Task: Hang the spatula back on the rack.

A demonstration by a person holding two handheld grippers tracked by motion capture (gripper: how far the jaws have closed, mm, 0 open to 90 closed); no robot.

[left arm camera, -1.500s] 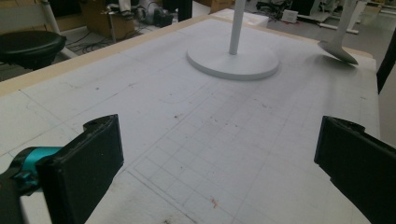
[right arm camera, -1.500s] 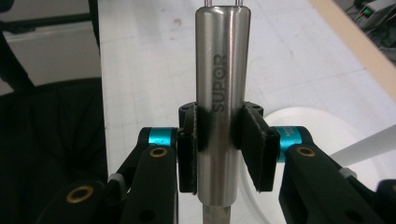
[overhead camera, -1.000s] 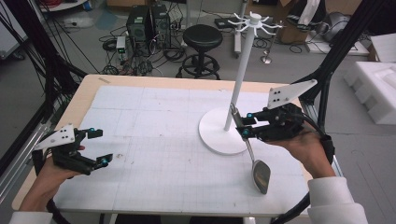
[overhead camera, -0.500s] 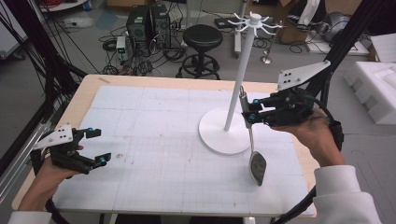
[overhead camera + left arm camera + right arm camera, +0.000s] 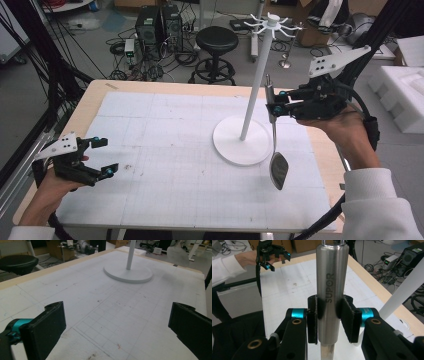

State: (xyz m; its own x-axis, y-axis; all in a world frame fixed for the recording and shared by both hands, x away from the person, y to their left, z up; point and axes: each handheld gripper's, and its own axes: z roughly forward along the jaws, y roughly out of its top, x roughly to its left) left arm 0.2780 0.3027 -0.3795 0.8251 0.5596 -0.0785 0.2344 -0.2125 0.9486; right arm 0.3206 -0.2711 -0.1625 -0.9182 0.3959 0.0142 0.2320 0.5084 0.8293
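One steel ladle point(image 5: 278, 167), one white hook stand point(image 5: 249, 105), two grippers point(image 5: 274, 104) point(image 5: 106, 157).

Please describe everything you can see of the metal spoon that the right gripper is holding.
The spoon looks like polished steel: a thick round handle marked SUPOR, a thin neck and an oval bowl. It hangs nearly upright, bowl down, above the white mat, beside the white stand's round base. The right gripper is shut on its handle, one black pad on each side. Nothing else touches it.

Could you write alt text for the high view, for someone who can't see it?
The right gripper holds a steel ladle by its handle, hanging bowl-down beside a white rack stand on the table. The left gripper rests open near the table's left edge.
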